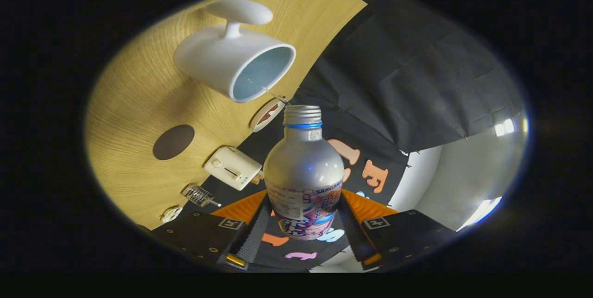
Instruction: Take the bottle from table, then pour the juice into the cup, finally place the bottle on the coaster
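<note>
A silver bottle (pixel 303 175) with a threaded open neck and a blue ring sits between my two fingers, and the gripper (pixel 303 224) is shut on its labelled lower body. The whole view is rolled, so the wooden table (pixel 134 98) stands almost on edge. A white cup (pixel 234 59) with a pale blue inside stands on the table just beyond the bottle's mouth, its opening facing the neck. The bottle's mouth is close to the cup's rim but apart from it. A dark round coaster (pixel 173 142) lies on the table beside the cup.
A white boxy device (pixel 233 167) sits at the table's edge near the fingers, with a small wire-frame item (pixel 199 195) and a small white object (pixel 171 214) further along the edge. A white round dish (pixel 268 113) lies beside the cup. The black cloth wall hangs beyond.
</note>
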`<state>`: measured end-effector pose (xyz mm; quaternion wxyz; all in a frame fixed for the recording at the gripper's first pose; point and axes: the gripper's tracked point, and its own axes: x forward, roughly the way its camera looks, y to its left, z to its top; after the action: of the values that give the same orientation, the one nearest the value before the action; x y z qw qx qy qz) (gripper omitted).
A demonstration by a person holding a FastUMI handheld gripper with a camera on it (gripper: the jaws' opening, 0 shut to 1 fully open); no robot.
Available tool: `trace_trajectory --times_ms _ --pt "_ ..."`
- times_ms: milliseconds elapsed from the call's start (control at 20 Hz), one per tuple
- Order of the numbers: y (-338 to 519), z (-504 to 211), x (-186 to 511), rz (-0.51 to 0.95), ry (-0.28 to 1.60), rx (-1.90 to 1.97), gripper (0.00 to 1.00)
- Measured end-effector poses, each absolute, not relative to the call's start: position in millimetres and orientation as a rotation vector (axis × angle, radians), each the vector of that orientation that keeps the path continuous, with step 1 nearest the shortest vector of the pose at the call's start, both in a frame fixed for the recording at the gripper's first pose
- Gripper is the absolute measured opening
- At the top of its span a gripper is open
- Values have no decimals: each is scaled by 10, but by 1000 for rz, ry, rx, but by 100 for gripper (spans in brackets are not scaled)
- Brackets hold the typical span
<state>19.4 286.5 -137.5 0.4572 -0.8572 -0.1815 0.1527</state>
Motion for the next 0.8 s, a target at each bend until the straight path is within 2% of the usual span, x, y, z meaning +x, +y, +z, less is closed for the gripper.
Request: trace_trajectory --times_ms 650,800 --pt "2938 -1637 186 437 -426 -2084 78" --pt "2905 -1735 190 462 -369 -2030 78"
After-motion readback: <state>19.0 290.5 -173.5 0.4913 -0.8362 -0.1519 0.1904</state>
